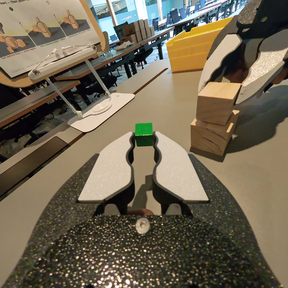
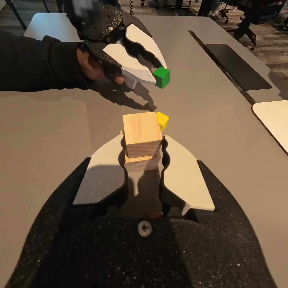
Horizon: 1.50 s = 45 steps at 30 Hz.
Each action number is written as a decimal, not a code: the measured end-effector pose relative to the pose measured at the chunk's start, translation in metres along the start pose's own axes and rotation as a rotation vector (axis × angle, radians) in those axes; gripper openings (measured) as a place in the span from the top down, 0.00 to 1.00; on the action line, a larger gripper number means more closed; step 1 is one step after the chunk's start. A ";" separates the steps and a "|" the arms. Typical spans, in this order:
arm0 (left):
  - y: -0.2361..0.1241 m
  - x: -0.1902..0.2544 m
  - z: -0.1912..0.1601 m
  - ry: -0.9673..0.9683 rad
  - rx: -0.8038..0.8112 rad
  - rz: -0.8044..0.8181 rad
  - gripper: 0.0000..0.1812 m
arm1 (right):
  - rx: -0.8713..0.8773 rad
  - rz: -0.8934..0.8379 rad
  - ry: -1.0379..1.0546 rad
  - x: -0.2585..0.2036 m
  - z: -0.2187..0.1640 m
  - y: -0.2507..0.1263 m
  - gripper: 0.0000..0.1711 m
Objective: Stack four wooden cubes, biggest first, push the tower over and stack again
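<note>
My right gripper (image 2: 144,138) is shut on a plain wooden cube (image 2: 141,132). That cube sits slightly askew on a larger plain wooden cube (image 2: 140,163) on the grey table. Both cubes also show in the left wrist view, the upper one (image 1: 216,102) on the lower one (image 1: 210,138), with the right gripper (image 1: 221,92) reaching down from the upper right. A small yellow cube (image 2: 162,120) lies on the table just behind the stack. My left gripper (image 1: 143,135) is shut on a small green cube (image 1: 143,134). In the right wrist view the left gripper (image 2: 155,76) holds the green cube (image 2: 162,78) above the table, beyond the stack.
A white stand base (image 1: 101,109) carries a tilted instruction board (image 1: 46,31) at the left. Stacked yellow bins (image 1: 191,51) stand at the far right of the table. A dark cable flap (image 2: 236,67) and a long slot lie in the tabletop. A person's sleeve (image 2: 31,65) reaches in from the left. About 11 cm separates my left fingertips from my right.
</note>
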<state>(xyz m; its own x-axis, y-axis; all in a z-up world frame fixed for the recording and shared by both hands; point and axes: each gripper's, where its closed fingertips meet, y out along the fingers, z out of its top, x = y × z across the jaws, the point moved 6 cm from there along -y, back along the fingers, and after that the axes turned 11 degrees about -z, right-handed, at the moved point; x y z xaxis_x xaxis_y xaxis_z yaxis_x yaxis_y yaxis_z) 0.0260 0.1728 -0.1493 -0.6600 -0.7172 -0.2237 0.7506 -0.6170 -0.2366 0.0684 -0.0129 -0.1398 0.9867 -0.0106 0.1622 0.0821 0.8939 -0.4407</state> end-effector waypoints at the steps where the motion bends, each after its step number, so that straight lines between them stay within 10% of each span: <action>1: 0.000 0.000 0.000 0.000 -0.001 -0.001 0.88 | -0.001 0.001 -0.001 0.000 0.000 0.000 0.74; 45: 0.001 0.002 -0.001 0.010 -0.010 -0.011 0.88 | 0.015 0.019 0.046 0.000 -0.003 0.004 0.74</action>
<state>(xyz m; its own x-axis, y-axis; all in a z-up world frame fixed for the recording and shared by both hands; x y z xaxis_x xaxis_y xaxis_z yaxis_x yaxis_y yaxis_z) 0.0255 0.1714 -0.1505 -0.6684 -0.7072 -0.2304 0.7431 -0.6215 -0.2483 0.0696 -0.0105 -0.1445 0.9935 -0.0135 0.1130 0.0612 0.9005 -0.4304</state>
